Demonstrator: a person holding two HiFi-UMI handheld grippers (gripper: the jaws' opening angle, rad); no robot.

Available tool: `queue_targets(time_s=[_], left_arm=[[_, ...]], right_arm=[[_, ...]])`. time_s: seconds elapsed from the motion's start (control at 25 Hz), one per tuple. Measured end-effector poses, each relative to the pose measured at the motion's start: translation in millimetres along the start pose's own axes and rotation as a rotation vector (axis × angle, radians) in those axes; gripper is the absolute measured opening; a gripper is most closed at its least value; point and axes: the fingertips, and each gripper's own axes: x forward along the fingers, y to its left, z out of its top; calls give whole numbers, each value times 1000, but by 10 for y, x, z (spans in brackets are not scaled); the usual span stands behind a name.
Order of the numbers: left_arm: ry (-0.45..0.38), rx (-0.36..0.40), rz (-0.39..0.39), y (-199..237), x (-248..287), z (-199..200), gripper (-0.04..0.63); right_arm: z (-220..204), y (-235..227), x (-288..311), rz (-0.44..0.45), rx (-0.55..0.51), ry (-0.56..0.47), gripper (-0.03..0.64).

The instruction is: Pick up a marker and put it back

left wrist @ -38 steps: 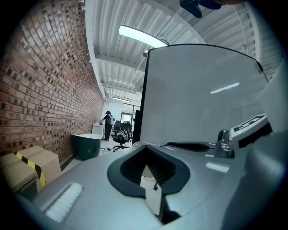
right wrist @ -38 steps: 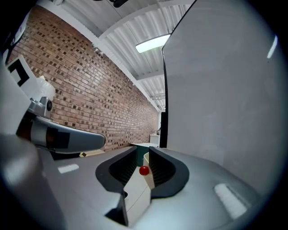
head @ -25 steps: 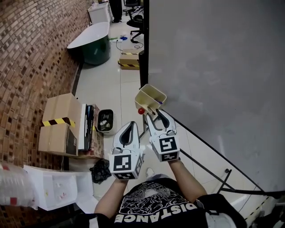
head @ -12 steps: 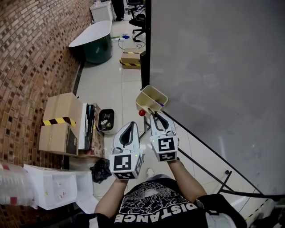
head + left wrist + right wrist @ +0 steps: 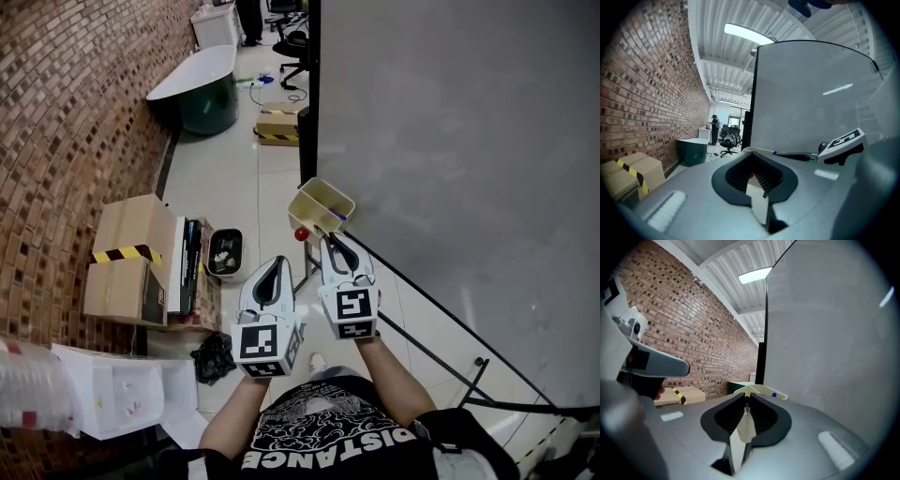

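Grey right gripper (image 5: 328, 236): forearm stretched ahead, jaw tips at the near rim of the tray. Jaws closing, nearly together, on a thin dark marker (image 5: 746, 410) — or what looks like one, too small to be sure.
Left gripper (image 5: 273, 262): held lower, just beside the right one and pointing the same way. Jaw tips together, nothing between them.
Marker: at the tray's near edge, pinched at the right jaw tips.
Tray (image 5: 330, 194): pale yellow, open-topped, at the whiteboard's lower left corner. Blue cap (image 5: 774, 394) at its rim, red ball (image 5: 301, 234) just beside it.
Whiteboard (image 5: 450, 141): grey-white, black-framed, upright on the right.
Room: brick wall (image 5: 66, 112) on the left, cardboard boxes (image 5: 127, 253) with striped tape against it, pale tiled floor (image 5: 225, 178) — dark green tub (image 5: 197, 94) further back.
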Motion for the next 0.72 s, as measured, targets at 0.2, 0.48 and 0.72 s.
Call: queue_targets(time_s=[0.2, 0.48, 0.72], left_arm=[[-9, 3, -3, -16, -112, 64, 6], [-27, -12, -8, -59, -349, 143, 6], [-38, -7, -8, -89, -584, 156, 6]], right_arm=[[165, 23, -155, -16, -24, -32, 32], [447, 111, -470, -35, -29, -97, 32], [597, 234, -748, -39, -28, -141, 32]])
